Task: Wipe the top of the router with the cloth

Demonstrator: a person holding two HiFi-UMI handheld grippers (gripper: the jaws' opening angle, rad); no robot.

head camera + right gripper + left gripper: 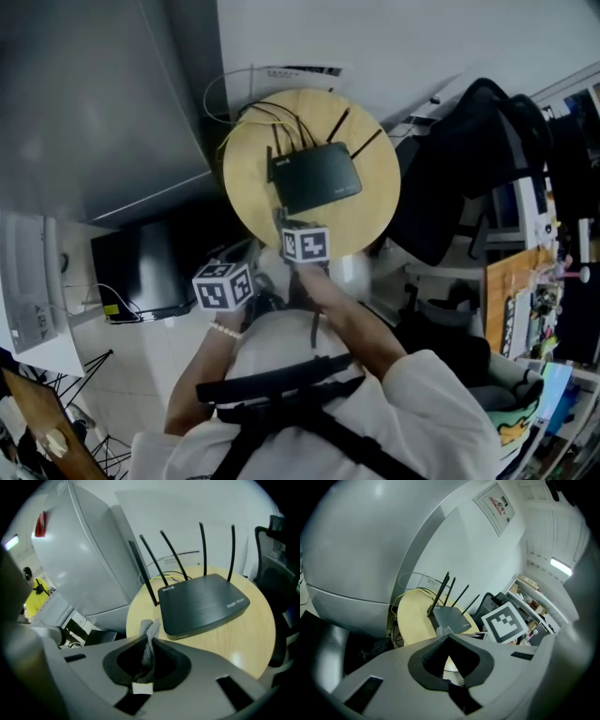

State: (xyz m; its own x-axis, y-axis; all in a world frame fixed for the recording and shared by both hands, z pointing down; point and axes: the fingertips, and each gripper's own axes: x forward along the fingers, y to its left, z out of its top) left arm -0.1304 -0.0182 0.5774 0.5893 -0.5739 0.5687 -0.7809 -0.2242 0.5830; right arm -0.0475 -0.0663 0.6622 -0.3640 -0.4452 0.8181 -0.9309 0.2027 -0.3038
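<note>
A black router [316, 176] with several upright antennas lies on a round wooden table [375, 202]. In the right gripper view the router [204, 604] lies just ahead, its top bare. My right gripper [149, 638] is shut on a crumpled grey cloth [151, 629], which pokes up between the jaws, short of the router's near left corner and not touching it. In the head view the right gripper [284, 223] is over the table's near edge. My left gripper [449, 636] is shut on nothing, lower and to the left, off the table; from there the router [451, 618] lies ahead.
A tall grey cabinet [94, 103] stands left of the table. A black office chair [469, 159] draped with dark fabric is close on the right, with cluttered shelves [534, 291] beyond. Yellow and black cables [246, 114] trail behind the router. A dark box [150, 267] sits on the floor.
</note>
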